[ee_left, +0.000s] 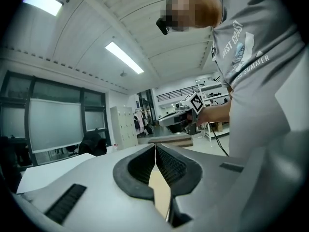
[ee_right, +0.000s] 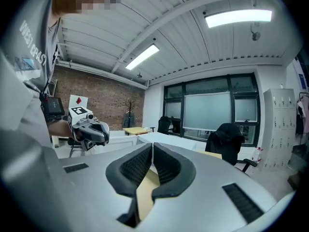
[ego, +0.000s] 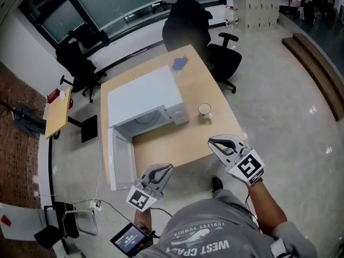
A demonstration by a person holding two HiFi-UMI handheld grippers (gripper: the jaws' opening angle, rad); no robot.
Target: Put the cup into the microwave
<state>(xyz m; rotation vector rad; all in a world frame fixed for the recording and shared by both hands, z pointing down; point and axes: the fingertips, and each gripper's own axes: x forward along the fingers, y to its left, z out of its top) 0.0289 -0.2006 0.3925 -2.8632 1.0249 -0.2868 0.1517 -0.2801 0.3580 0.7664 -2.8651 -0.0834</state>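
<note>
A small white cup (ego: 204,110) stands on the wooden table (ego: 212,85), just right of the white microwave (ego: 145,98). The microwave's door (ego: 121,157) hangs open past the table's near-left edge. My left gripper (ego: 168,167) hovers at the table's near edge, in front of the microwave, with its jaws shut and nothing between them (ee_left: 155,149). My right gripper (ego: 211,142) is over the near-right edge, a short way in front of the cup, also shut and empty (ee_right: 152,151). Neither gripper view shows the cup.
A blue object (ego: 180,63) lies on the table's far side. A black office chair (ego: 207,34) stands behind the table, another (ego: 78,63) at the far left. A small wooden side table (ego: 58,112) is to the left. Cables run across the floor at the lower left.
</note>
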